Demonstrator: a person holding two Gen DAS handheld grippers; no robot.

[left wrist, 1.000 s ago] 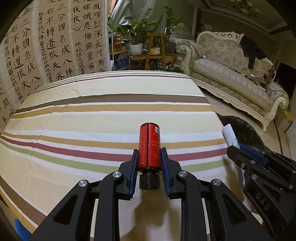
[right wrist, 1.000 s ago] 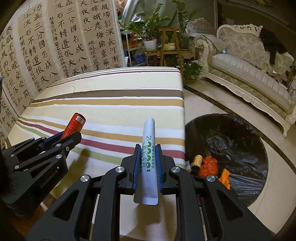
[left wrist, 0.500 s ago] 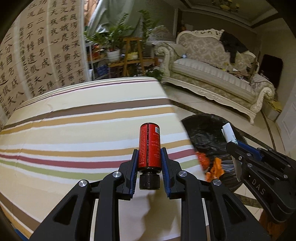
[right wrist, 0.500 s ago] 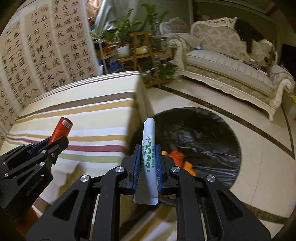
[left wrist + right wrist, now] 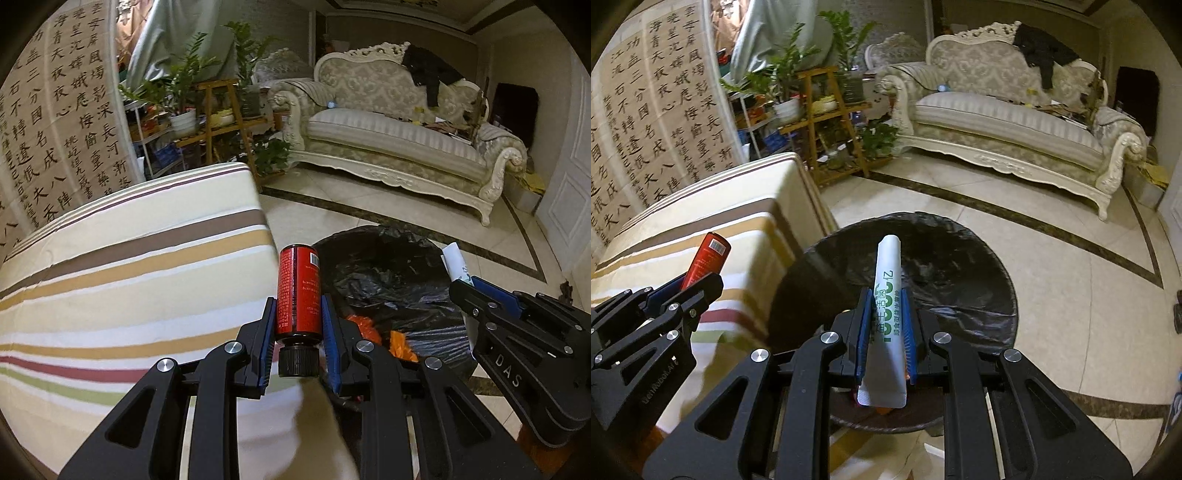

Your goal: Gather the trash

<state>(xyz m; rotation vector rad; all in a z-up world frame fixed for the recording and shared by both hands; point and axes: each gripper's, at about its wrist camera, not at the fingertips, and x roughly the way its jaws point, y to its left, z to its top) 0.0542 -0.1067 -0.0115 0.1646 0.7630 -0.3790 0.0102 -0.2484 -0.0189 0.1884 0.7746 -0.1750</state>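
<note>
- Here, the cream sofa (image 5: 399, 136) stands along the far wall, well beyond the bin, with a dark garment over its back.
- The worktop (image 5: 122, 280), under a striped cloth, sits just left of the bin, its corner beside the bin's rim.
- The bin, lined with a black trash bag (image 5: 945, 273), stands on the tiled floor; in the left wrist view orange scraps (image 5: 400, 341) lie inside it.
- The right gripper (image 5: 885, 328) hangs over the bin's near side, its blue pads clamped on a white tube (image 5: 886, 317) with green print, whose rounded end points out over the bag and whose flat crimped end points back toward the camera.
- The left gripper (image 5: 298, 325) is above the bin's left rim, beside the worktop corner, closed on a red bottle (image 5: 298, 291); the bottle's black screw cap (image 5: 297, 362) points back toward the camera, and its barcoded base points away over the rim.
</note>
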